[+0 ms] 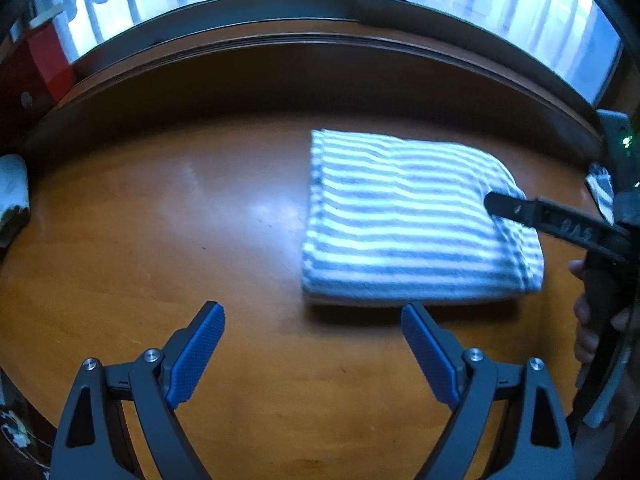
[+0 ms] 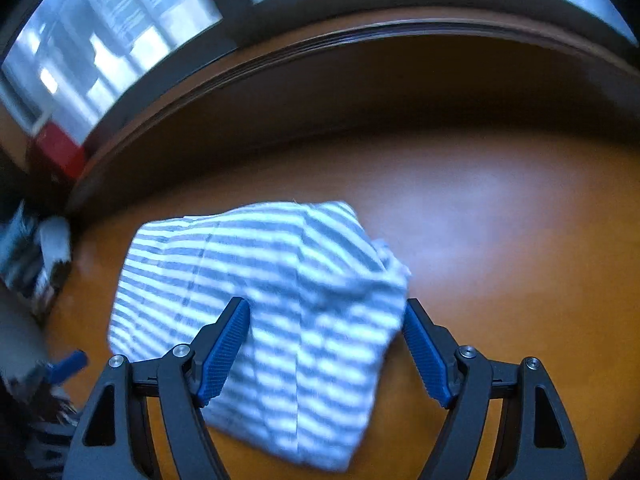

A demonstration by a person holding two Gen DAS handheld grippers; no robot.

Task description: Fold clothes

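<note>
got the striped garment (image 1: 408, 220) folded up on the table (image 1: 160, 220), so my left gripper (image 1: 312, 354) hangs wide open and empty while the right gripper (image 2: 326, 350) straddles its corner, spread and gripping nothing

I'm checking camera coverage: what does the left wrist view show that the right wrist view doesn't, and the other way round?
Only the left wrist view shows the open left tool over bare table, one finger of the right tool over the cloth's far corner, and a hand at the right edge. Only the right wrist view shows the right tool astride the cloth, pads apart. Both show the folded striped cloth, the window and the red box.
</note>
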